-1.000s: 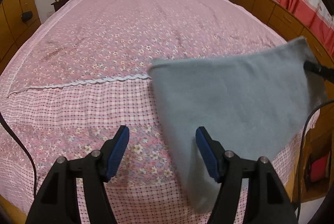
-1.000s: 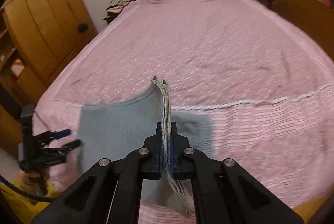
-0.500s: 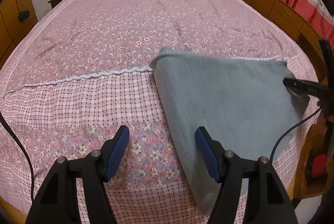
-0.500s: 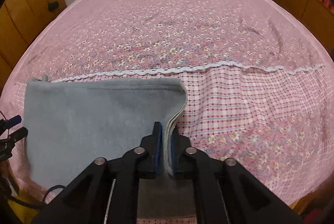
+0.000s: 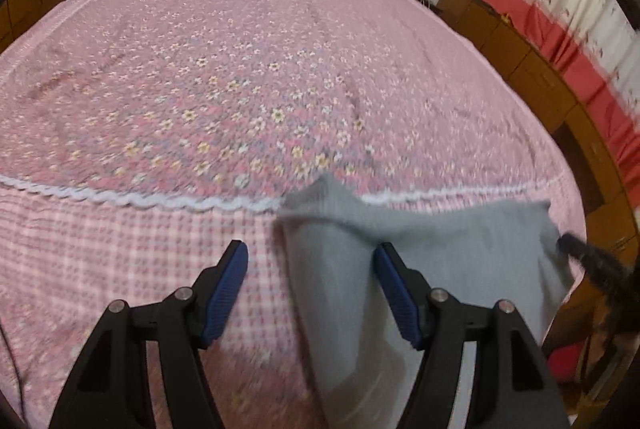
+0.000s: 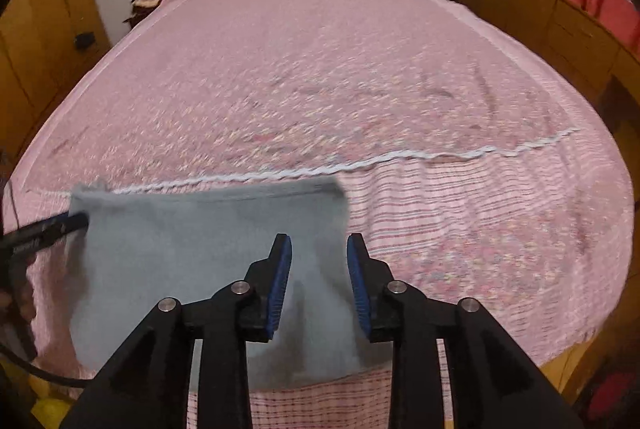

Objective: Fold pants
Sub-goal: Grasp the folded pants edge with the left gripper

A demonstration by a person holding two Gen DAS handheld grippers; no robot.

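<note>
Lying on one bed, one grey pants, seemingly folded, left tongs wide, empty, right tongs opening, released.

Grey pants, folded into a rectangle, flat on the bed.

**Black grippers, blue pads**

The left gripper has two black angular fingers, each lined inside with a ribbed blue pad and fixed to its linkage by round silver screws. The right gripper is built the same: black frame, blue ribbed pads, silver screws. A black cable trails below the far gripper.
</note>
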